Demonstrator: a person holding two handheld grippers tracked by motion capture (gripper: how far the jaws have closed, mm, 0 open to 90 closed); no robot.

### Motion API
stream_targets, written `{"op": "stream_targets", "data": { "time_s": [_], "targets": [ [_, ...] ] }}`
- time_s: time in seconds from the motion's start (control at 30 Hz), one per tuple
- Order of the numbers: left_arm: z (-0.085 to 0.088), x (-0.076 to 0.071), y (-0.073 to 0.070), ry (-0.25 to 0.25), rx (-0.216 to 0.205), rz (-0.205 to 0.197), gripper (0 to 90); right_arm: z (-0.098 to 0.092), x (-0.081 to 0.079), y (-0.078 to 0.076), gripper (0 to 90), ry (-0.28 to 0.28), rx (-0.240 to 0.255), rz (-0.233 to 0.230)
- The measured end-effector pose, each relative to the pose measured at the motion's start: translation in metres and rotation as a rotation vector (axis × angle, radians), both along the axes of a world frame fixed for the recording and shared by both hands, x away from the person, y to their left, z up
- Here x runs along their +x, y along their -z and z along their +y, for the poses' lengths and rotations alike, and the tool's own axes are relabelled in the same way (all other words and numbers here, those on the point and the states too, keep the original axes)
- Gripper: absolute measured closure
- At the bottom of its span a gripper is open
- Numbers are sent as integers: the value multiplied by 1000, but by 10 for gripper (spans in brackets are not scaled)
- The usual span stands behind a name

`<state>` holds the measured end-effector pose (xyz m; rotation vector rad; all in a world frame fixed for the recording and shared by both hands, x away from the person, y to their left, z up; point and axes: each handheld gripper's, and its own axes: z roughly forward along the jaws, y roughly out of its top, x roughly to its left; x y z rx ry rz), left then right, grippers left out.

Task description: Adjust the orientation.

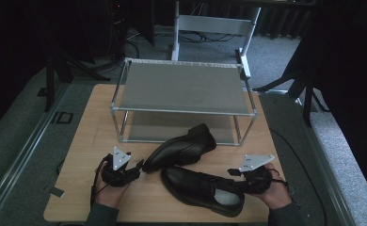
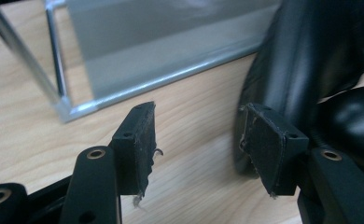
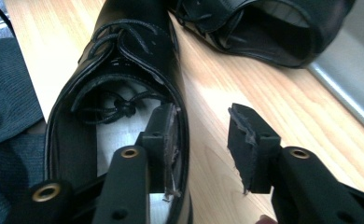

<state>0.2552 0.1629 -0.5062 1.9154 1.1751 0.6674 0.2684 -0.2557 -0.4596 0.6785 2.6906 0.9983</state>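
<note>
Shoes sit on the wooden surface [image 1: 78, 141], two black lace-ups in front of the metal shoe rack [image 1: 181, 89]; the near shoe [image 1: 203, 190] lies along the front edge, heel toward the right front corner; the far shoe [image 1: 181, 148] lies just behind it, angled, heel up against the rack's lower shelf, toe pointing to the left. Right hand-held gripper [image 1: 238, 175] is at the near shoe's heel, jaws spread; in the right gripper view one jaw sits inside the heel opening against the inner wall and the other stands outside over bare wood, so the shoe's side wall passes between them without being pinched. Left hand-held gripper [image 1: 138, 168] rests near the left front of the surface, right at the far shoe's toe; its jaws are spread too, nothing between them, and in the left gripper view one pad [image 2: 271, 149] is right against the black leather.
</note>
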Motion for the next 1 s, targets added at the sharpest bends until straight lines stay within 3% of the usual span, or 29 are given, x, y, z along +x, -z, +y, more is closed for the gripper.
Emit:
{"op": "stream_targets", "data": {
  "time_s": [0.13, 0.27, 0.3, 0.47, 0.53, 0.6, 0.67, 0.77, 1.0],
  "targets": [
    [-7, -3, -5, 39, 9, -29, 436, -10, -3, -7, 564, -3, 9, -28],
    [-14, -1, -4, 69, 22, -18, 422, -15, 1, -12, 546, 34, 48, -54],
    [-15, 0, -3, 71, 25, -11, 408, -15, 8, -12, 529, 59, 75, -74],
    [-18, 1, -2, 87, 28, 5, 405, -9, 25, -5, 525, 123, 103, -97],
    [-19, 2, -2, 89, 33, 9, 406, -3, 35, 0, 516, 142, 96, -109],
    [-21, 3, -1, 93, 41, 9, 407, 6, 47, 7, 508, 178, 33, -143],
    [-22, 6, -1, 96, 59, 15, 417, 13, 56, 15, 500, 190, 10, -145],
    [-21, 8, -2, 103, 49, 7, 426, 24, 69, 23, 473, 207, -21, -160],
    [-16, 12, -3, 102, 18, 5, 454, 36, 102, 34, 446, 217, -38, -130]
  ]
}}
